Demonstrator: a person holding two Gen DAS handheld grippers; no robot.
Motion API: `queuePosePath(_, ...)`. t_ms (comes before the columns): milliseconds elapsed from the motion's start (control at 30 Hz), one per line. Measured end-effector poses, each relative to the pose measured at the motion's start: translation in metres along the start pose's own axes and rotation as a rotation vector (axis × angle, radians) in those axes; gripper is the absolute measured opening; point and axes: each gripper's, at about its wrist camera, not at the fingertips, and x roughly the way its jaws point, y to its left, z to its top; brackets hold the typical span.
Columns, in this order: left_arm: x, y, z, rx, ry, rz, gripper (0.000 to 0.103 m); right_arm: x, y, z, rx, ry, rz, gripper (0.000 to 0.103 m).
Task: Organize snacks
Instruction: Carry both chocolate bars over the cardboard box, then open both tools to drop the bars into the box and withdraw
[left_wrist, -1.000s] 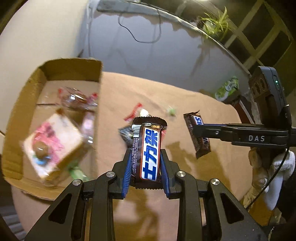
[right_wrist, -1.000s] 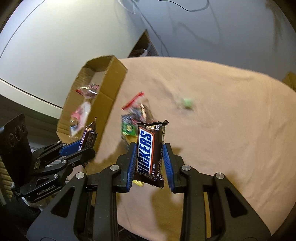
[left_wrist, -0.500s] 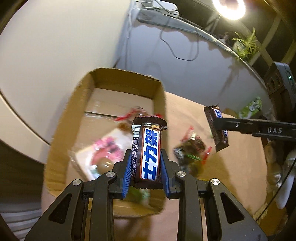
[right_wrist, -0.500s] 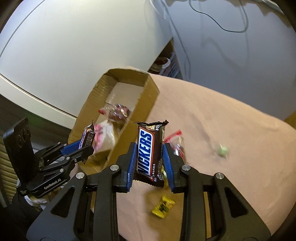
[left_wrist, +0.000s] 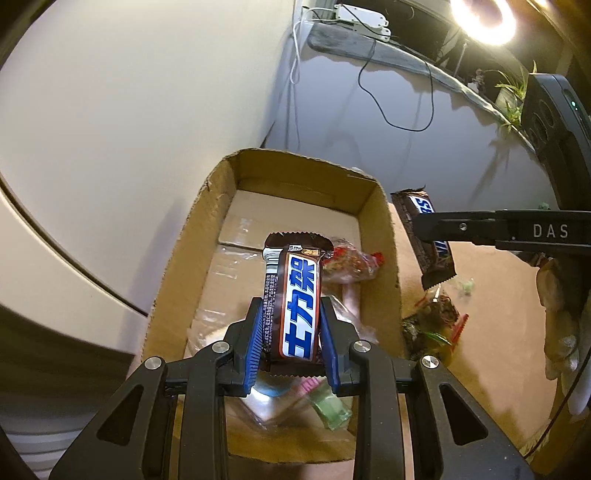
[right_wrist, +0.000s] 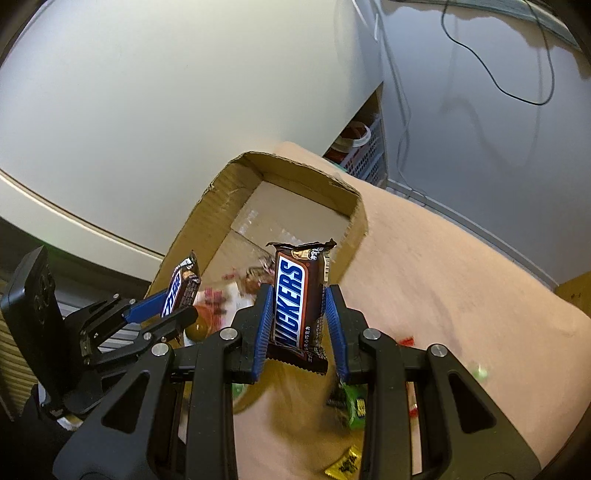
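Note:
My left gripper (left_wrist: 291, 310) is shut on a brown Snickers bar with Chinese lettering (left_wrist: 295, 295), held upright above the open cardboard box (left_wrist: 384, 236). The box holds a clear candy bag (left_wrist: 351, 264) and other wrapped snacks. My right gripper (right_wrist: 299, 306) is shut on a second Snickers bar (right_wrist: 295, 299), held upright near the box's right wall (right_wrist: 354, 236). The right gripper also shows in the left wrist view (left_wrist: 436, 229), beside the box. The left gripper shows in the right wrist view (right_wrist: 173, 299), over the box.
The box sits at the left end of a tan-covered table (right_wrist: 443, 266). Loose snacks lie on the cloth right of the box: a clear bag of candies (left_wrist: 436, 321), green packets (right_wrist: 354, 406), a yellow candy (right_wrist: 343, 465). A pale wall and a hanging cable (left_wrist: 388, 107) are behind.
Both grippers have moved left towards the box with their bars. The left one is now over the box's inside; the right one has come up to its right wall.

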Motion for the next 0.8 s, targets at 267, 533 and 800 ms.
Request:
queuePosePath(267,0.007,0.008,0.005,-0.024,0.006,0.01,0.027,0.017,0.011,0.013,-0.023,0.028,-0.002,0.03)
queuePosePath(533,0.01,0.014,0.007,-0.04,0.01,0.015,0.027,0.03,0.017,0.018,-0.038,0.052,-0.014,0.03)
queuePosePath(800,0.011,0.013,0.007,-0.038,0.012,0.012,0.027,0.036,0.02,0.021,-0.054,0.069,-0.019,0.03)
